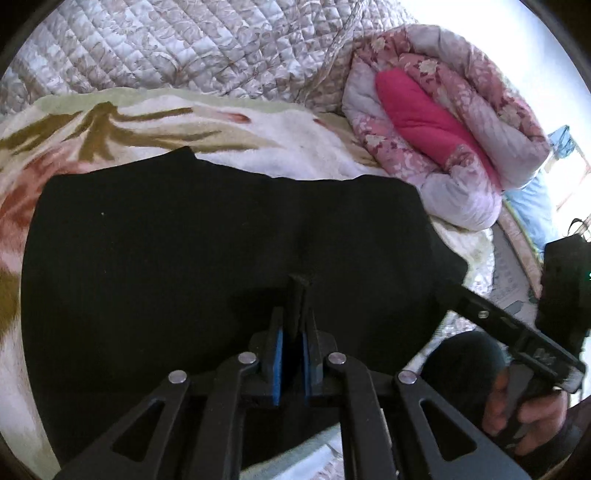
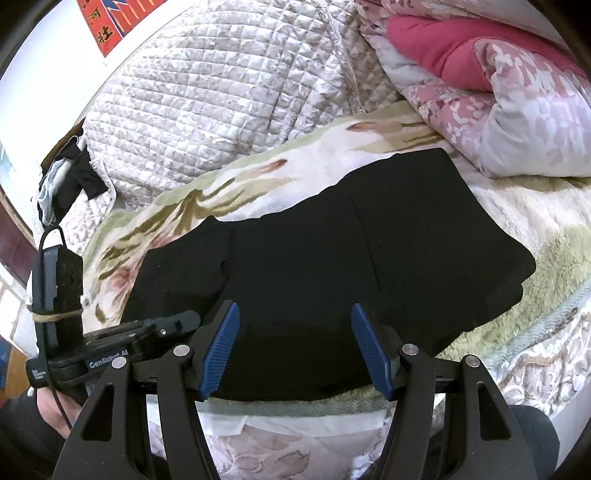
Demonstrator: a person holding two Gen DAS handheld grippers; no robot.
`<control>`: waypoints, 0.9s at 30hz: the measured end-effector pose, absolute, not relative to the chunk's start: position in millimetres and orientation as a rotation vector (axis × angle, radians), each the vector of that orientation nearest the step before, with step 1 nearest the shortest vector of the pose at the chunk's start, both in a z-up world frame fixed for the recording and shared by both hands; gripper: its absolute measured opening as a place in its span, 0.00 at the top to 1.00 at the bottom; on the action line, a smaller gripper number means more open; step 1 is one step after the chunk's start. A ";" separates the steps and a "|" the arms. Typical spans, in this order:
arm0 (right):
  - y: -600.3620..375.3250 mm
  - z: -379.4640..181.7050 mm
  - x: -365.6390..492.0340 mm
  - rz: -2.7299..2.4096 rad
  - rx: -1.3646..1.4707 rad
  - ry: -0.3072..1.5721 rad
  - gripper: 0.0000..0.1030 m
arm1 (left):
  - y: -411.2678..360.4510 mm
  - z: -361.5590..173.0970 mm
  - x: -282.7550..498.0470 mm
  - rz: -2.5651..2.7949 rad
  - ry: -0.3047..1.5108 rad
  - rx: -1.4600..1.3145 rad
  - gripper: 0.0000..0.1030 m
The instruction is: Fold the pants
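Left gripper [image 1: 296, 291] clenched on a pinch of the black pants [image 1: 184, 240]; right gripper [image 2: 295, 325] released above them. Carry the fold flat, edges aligned.

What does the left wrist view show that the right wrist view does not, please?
Only the left wrist view shows the left gripper with its jaws shut, though whether black cloth is pinched there I cannot tell, and a bright window area at its right edge.

Only the right wrist view shows the right gripper with blue pads spread open and nothing between them, a red printed wall hanging, and dark clothes heaped by the quilt's left end.

Both show the black pants lying on the flowered fleece blanket, the grey quilted bedspread and the rolled pink floral duvet.
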State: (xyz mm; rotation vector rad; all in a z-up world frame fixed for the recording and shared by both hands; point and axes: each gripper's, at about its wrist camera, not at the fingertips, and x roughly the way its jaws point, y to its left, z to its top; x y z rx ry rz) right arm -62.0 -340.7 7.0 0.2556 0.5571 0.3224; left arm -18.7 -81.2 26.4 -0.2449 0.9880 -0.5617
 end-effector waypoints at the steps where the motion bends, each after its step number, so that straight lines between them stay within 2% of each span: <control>1: -339.4 6.8 -60.8 0.327 0.255 0.559 0.38 | -78.3 30.1 -20.9 -0.572 0.988 -0.257 0.90; 3: -334.9 6.1 -58.3 0.344 0.257 0.566 0.39 | -72.7 37.7 -26.6 -0.593 0.972 -0.274 0.82; 9: -315.2 6.6 -49.9 0.441 0.237 0.593 0.39 | -34.3 59.1 -44.8 -0.517 0.892 -0.313 0.72; 16: -282.4 -3.8 -10.6 0.614 0.266 0.720 0.39 | 28.7 44.0 -42.6 -0.257 0.906 -0.344 0.72; 22: -262.0 -5.0 12.7 0.670 0.235 0.754 0.39 | 33.9 31.2 -50.3 -0.248 0.921 -0.345 0.72; 24: -258.5 -3.9 19.1 0.684 0.232 0.760 0.41 | 31.3 29.3 -50.8 -0.252 0.925 -0.347 0.72; 27: -251.3 -6.8 29.7 0.708 0.245 0.797 0.51 | 31.9 27.9 -50.1 -0.253 0.925 -0.355 0.72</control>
